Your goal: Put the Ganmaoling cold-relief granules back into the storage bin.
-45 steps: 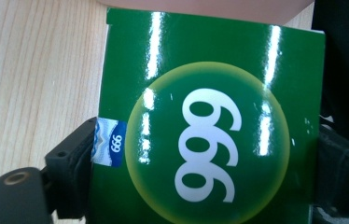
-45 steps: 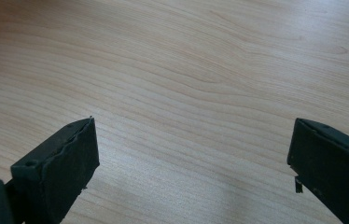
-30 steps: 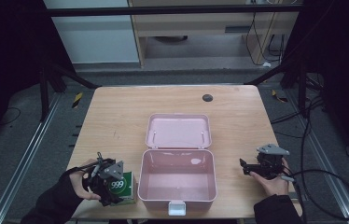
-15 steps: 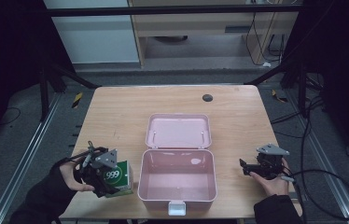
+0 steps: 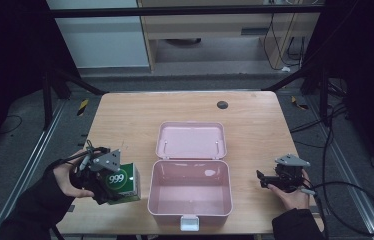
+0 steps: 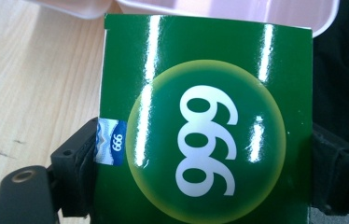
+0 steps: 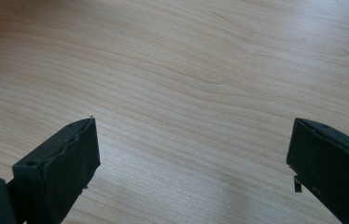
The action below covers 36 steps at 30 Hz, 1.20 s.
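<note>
Now higher off the table (image 5: 255, 115): green box (image 5: 123, 181) in left hand-held gripper (image 5: 106, 184).

My high view sits above my side of the table (image 5: 125, 115) and looks forward and down, taking in the whole top and the floor beyond. My left gripper view rides very close behind a green box (image 6: 205, 126), facing the rim of the pink case (image 6: 228, 9); both also appear in the high view. My right gripper view looks low along its own two jaws over bare tabletop, the stretch right of the case in the high view.
</note>
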Available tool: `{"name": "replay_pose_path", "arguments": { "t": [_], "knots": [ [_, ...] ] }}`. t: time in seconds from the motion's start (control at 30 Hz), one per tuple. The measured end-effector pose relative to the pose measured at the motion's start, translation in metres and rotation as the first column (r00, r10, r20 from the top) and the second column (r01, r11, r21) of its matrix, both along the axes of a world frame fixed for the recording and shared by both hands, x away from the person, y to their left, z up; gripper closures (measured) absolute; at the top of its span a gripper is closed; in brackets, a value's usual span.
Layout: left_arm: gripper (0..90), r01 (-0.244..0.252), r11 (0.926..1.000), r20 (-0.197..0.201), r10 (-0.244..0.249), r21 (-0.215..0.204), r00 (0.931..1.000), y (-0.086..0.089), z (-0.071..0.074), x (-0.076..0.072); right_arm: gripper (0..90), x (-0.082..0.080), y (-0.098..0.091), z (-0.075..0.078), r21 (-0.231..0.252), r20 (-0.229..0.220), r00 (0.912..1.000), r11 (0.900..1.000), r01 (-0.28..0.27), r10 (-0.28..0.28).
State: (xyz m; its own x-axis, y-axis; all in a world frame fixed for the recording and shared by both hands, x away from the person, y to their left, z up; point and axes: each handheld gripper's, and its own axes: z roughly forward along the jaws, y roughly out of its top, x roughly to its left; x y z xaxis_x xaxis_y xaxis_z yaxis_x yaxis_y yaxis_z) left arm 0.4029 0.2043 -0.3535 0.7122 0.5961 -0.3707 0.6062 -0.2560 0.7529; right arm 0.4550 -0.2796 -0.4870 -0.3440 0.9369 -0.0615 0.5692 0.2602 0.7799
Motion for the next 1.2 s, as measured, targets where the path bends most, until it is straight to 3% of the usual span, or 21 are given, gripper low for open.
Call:
{"name": "replay_pose_path", "arguments": {
  "t": [0.43, 1.2],
  "knots": [
    [14.2, 0.031, 0.9995, 0.002, -0.031, 0.006, 0.9995, -0.014, 0.022, 0.0, 2.9, 0.0, 0.0, 0.0, 0.003, 0.003, 1.0, 1.0, 0.0, 0.0],
    [14.4, 0.081, 0.9966, 0.01, -0.081, 0.015, 0.9967, -0.043, 0.04, 0.002, 2.9, 0.0, 0.0, 0.0, 0.005, 0.003, 1.0, 1.0, -0.001, 0.001]
  ]
}}
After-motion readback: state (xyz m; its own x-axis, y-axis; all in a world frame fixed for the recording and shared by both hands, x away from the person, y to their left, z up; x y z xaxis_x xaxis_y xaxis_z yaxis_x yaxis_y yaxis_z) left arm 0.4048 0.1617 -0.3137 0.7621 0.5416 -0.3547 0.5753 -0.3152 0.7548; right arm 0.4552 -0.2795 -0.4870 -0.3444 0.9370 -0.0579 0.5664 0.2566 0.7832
